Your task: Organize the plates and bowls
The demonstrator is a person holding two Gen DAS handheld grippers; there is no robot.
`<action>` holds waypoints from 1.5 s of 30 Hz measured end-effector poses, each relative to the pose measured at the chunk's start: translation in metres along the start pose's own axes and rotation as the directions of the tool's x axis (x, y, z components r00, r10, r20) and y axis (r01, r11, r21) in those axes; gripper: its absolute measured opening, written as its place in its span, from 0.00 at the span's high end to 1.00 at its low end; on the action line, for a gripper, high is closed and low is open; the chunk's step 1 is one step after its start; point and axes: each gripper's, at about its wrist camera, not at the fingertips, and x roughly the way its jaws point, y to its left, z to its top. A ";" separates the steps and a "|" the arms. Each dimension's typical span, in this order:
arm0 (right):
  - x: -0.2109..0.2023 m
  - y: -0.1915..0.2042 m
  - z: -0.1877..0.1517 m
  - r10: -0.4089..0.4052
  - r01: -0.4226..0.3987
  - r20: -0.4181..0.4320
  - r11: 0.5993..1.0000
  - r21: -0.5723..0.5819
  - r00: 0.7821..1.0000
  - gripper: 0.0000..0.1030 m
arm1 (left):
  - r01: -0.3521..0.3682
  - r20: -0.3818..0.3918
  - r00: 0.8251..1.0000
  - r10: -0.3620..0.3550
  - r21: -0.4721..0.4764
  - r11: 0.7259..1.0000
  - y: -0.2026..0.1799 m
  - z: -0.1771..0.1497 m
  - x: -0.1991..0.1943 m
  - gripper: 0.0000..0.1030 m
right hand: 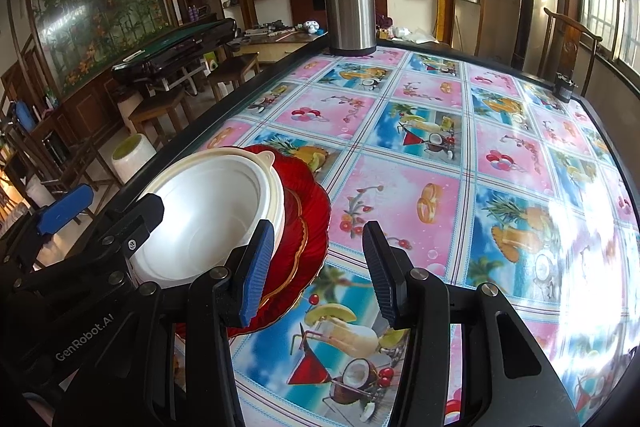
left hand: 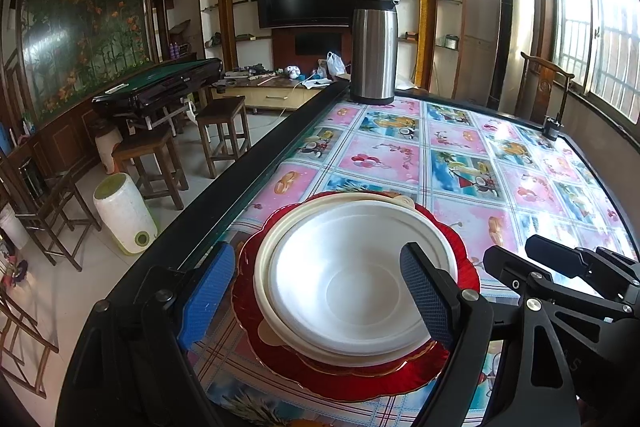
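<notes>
Your left gripper [left hand: 316, 299] is spread wide, its blue-padded fingers [left hand: 208, 295] flanking the stacked white plastic bowls [left hand: 344, 267] without clamping them. The bowls sit nested on the red scalloped glass plates [right hand: 308, 211] near the left edge of the glass-topped surface with its pink-and-blue fruit-print cloth [right hand: 440, 155]. Your right gripper [right hand: 316, 275] is open and empty, just beside the plates. A tall steel thermos jug [left hand: 374, 47] stands at the far edge.

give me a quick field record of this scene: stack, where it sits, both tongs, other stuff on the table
stack: white bowls nested on red plates
location: near the left edge of the table
left tongs: open, straddling the bowls, no visible grip
right tongs: open, empty, beside the plates
other: steel thermos upright at the far edge
</notes>
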 end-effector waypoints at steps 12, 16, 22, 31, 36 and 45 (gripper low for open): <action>-0.001 -0.002 0.000 -0.002 0.002 -0.003 1.000 0.010 1.000 0.55 | 0.002 0.000 1.000 -0.002 0.000 1.000 -0.002 0.002 0.001 0.17; -0.001 -0.003 -0.001 -0.001 0.001 -0.002 1.000 0.015 1.000 0.55 | 0.003 0.002 1.000 -0.003 0.001 1.000 -0.002 0.002 0.000 0.17; -0.001 -0.003 -0.001 0.001 -0.001 -0.001 1.000 0.013 1.000 0.55 | 0.005 -0.001 1.000 -0.005 0.003 1.000 -0.002 0.003 0.000 0.17; -0.001 -0.001 -0.001 0.004 -0.004 -0.004 1.000 0.010 1.000 0.55 | 0.005 -0.004 1.000 -0.005 -0.001 1.000 -0.002 0.003 0.000 0.17; 0.000 0.000 -0.001 0.002 -0.002 -0.005 1.000 0.006 1.000 0.55 | 0.007 -0.005 1.000 -0.007 -0.001 1.000 -0.001 0.004 0.001 0.17; 0.000 0.001 -0.001 0.002 -0.002 -0.007 1.000 0.008 1.000 0.55 | 0.008 0.003 1.000 -0.008 -0.002 1.000 0.001 0.003 0.001 0.17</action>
